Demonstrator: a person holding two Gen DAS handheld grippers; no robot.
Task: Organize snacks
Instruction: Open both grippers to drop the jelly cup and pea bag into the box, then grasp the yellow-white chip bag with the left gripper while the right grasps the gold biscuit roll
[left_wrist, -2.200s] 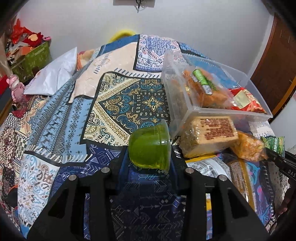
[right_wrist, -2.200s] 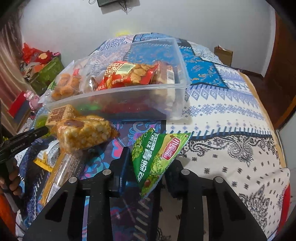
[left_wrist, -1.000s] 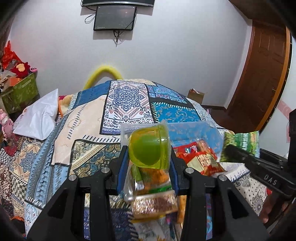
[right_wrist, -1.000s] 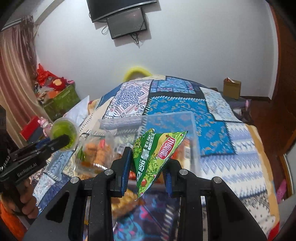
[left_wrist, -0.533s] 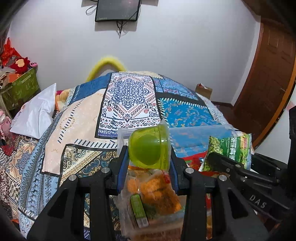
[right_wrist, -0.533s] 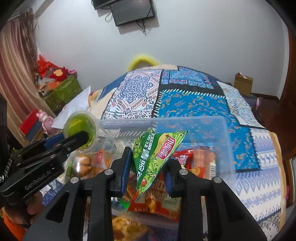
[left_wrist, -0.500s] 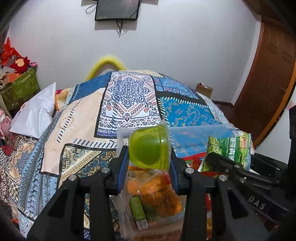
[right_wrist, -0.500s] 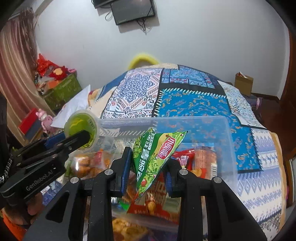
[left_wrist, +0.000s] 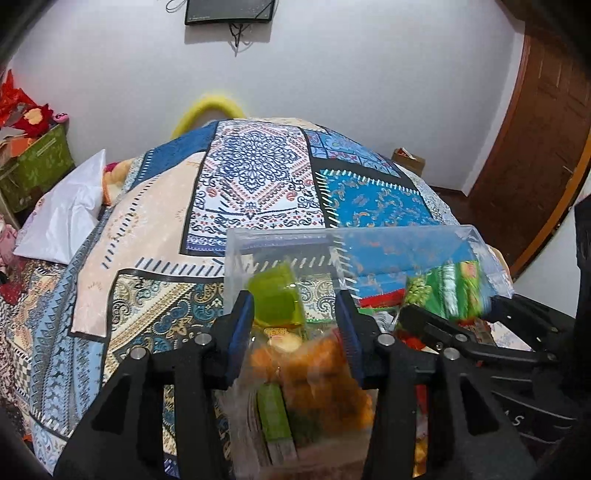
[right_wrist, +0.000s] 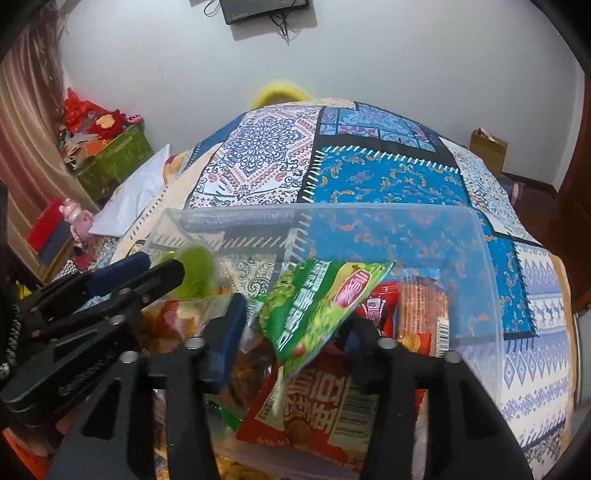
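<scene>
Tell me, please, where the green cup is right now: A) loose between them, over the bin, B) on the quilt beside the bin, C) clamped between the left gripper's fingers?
A: the cup sits blurred between the left gripper's spread fingers, above the bin.

A bed (left_wrist: 166, 206) covered by a patchwork quilt (right_wrist: 388, 177) in blue, cream and black panels carries everything. A clear plastic bin (right_wrist: 476, 266) rests directly on the quilt near the front, with snack packets inside it. A white pillow (left_wrist: 62, 221) lies at the bed's left edge, beside something orange tucked against it.
</scene>
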